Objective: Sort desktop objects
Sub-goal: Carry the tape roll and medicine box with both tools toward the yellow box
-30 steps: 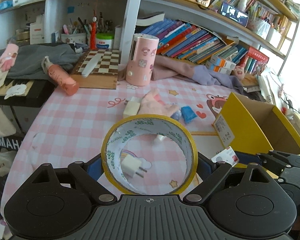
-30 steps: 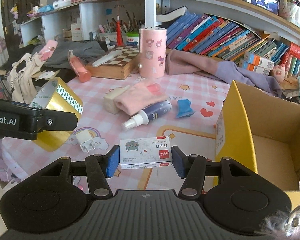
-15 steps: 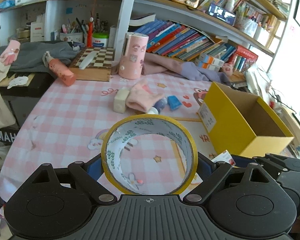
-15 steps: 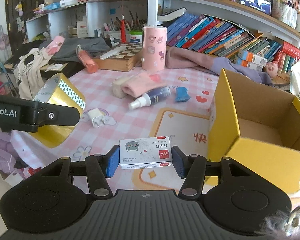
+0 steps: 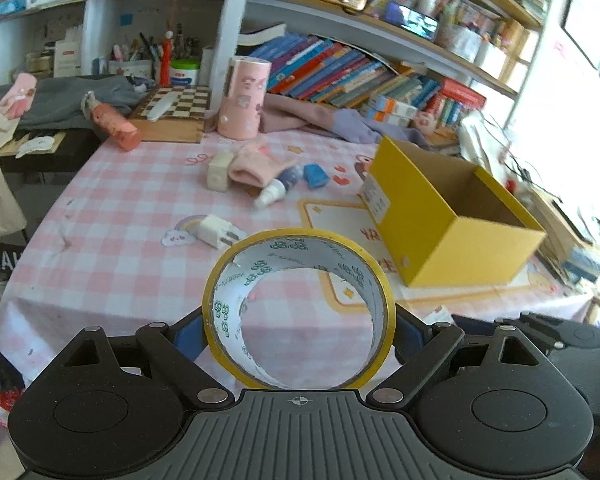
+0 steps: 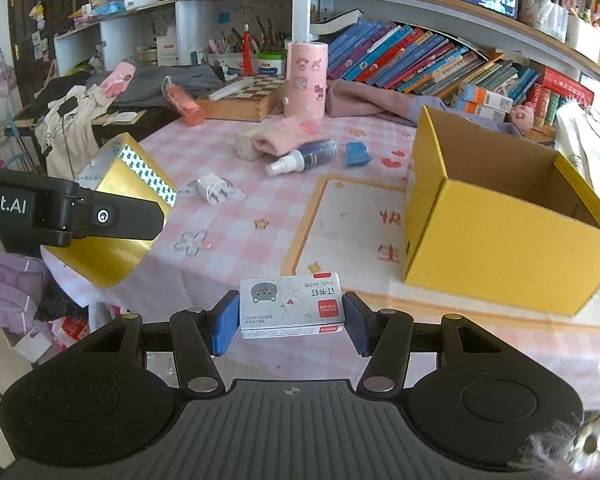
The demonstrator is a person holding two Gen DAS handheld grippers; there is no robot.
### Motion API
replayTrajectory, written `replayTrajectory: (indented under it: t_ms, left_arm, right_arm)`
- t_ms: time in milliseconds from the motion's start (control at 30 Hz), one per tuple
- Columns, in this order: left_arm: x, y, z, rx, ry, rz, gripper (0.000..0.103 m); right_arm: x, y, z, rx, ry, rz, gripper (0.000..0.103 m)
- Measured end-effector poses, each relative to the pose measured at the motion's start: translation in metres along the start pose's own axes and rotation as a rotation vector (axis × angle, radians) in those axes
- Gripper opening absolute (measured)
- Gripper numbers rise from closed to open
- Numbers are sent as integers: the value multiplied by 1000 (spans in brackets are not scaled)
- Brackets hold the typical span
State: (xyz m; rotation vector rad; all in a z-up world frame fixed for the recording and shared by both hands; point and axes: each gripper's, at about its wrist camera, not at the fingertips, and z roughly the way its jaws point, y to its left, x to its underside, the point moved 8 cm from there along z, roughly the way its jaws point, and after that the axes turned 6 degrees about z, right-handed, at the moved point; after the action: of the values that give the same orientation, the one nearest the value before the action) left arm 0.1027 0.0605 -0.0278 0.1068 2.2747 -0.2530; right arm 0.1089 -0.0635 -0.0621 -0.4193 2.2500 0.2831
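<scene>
Left wrist: left gripper [image 5: 299, 330] clamps tape [image 5: 299, 312]; right gripper [image 6: 290, 316] clamps staples [image 6: 291, 305]. Both have drawn back off the counter [image 5: 112, 220]; box [image 6: 500, 232] next.

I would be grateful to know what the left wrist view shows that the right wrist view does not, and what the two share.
Only the left wrist view looks through the open core of the tape roll and shows the left gripper clamping it on both sides. Only the right wrist view shows the right gripper shut on the staple box, and the roll's gold outer face. Both show the yellow box, white plug, spray bottle and pink cylinder on the checked tablecloth.
</scene>
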Motion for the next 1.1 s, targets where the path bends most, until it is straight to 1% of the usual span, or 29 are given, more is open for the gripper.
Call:
replayTrajectory:
  t_ms: [133, 233, 400, 600, 900, 1100]
  left_arm:
    - [6, -9, -10, -12, -4, 46, 92]
    - [9, -11, -15, -16, -2, 55, 92]
    - [16, -19, -15, 11, 23, 54, 92]
    - [18, -39, -9, 79, 37, 82, 92]
    - [20, -78, 1, 194, 60, 157, 92]
    - [23, -100, 2, 247, 63, 206, 92]
  right_arm:
    - [7, -4, -13, 9, -8, 41, 52]
    - [15, -8, -16, 2, 13, 86, 52]
    - [28, -19, -23, 18, 35, 153, 52]
    - [41, -32, -39, 66, 41, 192, 52]
    - [60, -60, -66, 171, 42, 260, 52]
    - [70, -74, -81, 223, 45, 297, 52]
